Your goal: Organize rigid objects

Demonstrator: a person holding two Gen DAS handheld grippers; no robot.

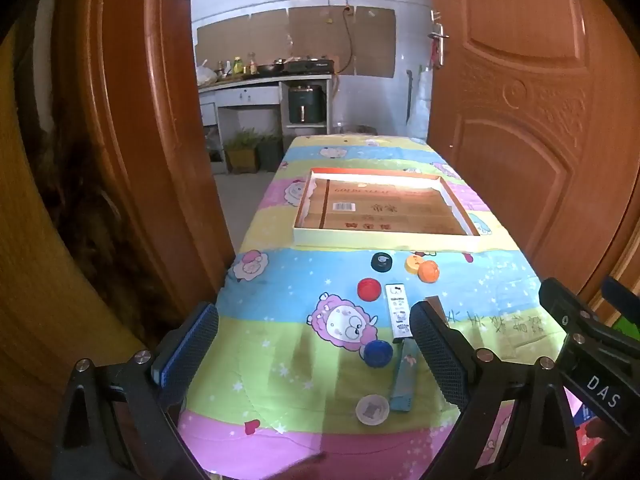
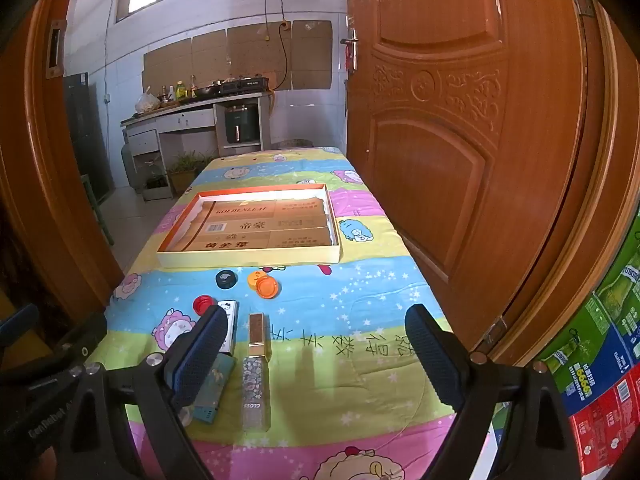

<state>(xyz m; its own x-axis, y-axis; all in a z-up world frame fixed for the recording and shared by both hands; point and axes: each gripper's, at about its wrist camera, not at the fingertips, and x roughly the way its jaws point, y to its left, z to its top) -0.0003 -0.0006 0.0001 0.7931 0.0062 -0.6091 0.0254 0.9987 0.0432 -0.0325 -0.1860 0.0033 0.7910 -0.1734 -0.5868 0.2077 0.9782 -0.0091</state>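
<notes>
On the cartoon-print tablecloth lie several bottle caps: black, red, blue, orange with a yellow one beside it, and a white lid. Among them lie a white slim box, a teal box and a long glittery box. A shallow cardboard tray sits behind them, nothing in it. My left gripper hovers open above the near caps. My right gripper is open over bare cloth, right of the boxes.
Wooden door leaves flank the narrow table on both sides. Printed cartons are stacked at the right. A kitchen counter with pots and potted plants lies beyond the table's far end.
</notes>
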